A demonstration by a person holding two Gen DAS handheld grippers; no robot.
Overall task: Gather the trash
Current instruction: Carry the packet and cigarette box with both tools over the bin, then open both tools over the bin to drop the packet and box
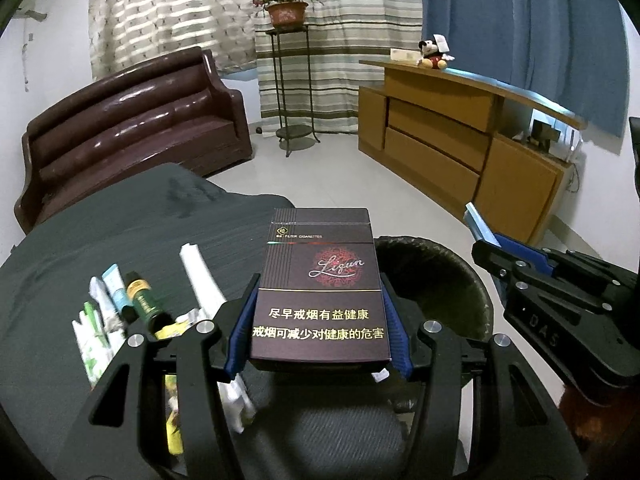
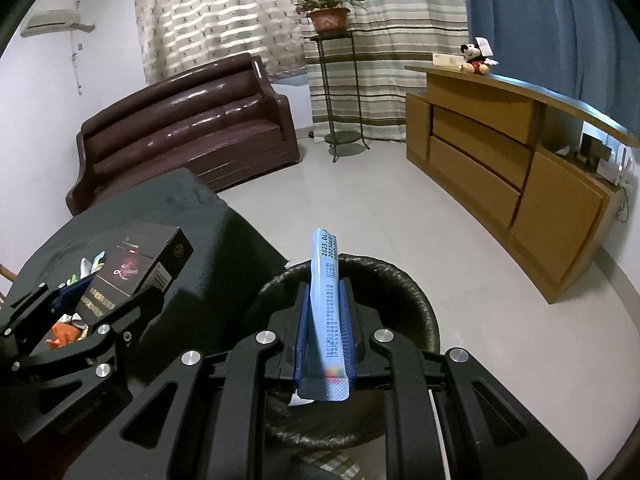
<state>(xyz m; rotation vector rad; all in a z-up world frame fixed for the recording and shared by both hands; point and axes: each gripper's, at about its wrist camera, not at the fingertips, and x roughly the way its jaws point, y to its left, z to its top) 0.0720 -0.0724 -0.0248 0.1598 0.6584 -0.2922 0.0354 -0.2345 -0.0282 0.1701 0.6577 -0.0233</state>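
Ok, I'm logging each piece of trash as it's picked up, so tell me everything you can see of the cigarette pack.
The cigarette pack is a flat, rectangular box, seemingly cardboard, dark maroon with fine stripes, a red floral emblem, silver script and white-yellow Chinese warning text. Its flip lid looks closed. The left gripper clamps it by its long sides, blue pads touching, holding it lifted above the dark cloth-covered table, next to the black bin.

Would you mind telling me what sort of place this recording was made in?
Most likely a home living room: a dark leather sofa by curtained windows, a wooden sideboard with a plush toy, and a potted plant on a stand.
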